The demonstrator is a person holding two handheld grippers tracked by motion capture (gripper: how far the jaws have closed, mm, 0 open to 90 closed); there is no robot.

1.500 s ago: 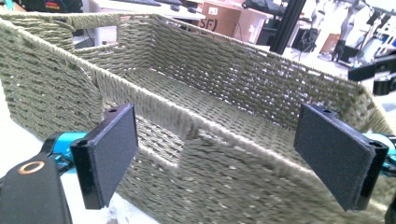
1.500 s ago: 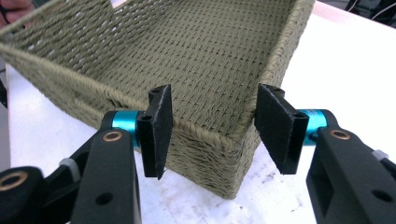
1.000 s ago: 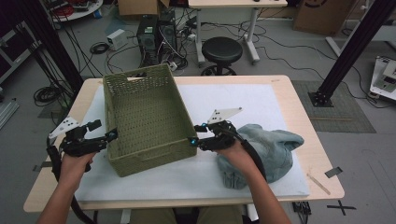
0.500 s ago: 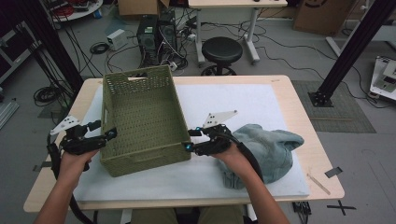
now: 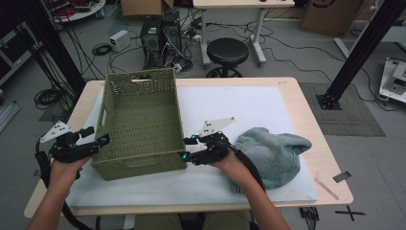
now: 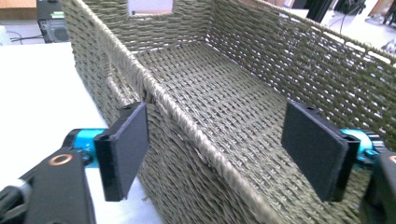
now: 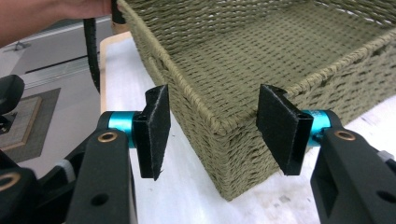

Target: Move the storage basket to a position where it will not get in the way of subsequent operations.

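Note:
A green woven basket (image 5: pixel 139 120) lies on the white mat (image 5: pixel 239 103), left of the middle. My left gripper (image 5: pixel 95 135) is at its near left corner. In the left gripper view the jaws of my left gripper (image 6: pixel 219 149) straddle the basket's side wall (image 6: pixel 187 135); they have just been closing, and the pads (image 6: pixel 123 149) stand clear of the weave. My right gripper (image 5: pixel 187 147) is at the near right corner. There its open jaws (image 7: pixel 217 130) sit either side of the basket's corner (image 7: pixel 224 140) without touching it.
A crumpled grey-blue garment (image 5: pixel 270 153) lies on the mat right of my right hand. The wooden table (image 5: pixel 306 110) ends close to the mat on every side. A stool (image 5: pixel 227 50), computers and cables stand on the floor beyond the far edge.
The basket has shifted left and a little toward me, turning squarer to the table. Both grippers moved left along with it, staying at its near corners.

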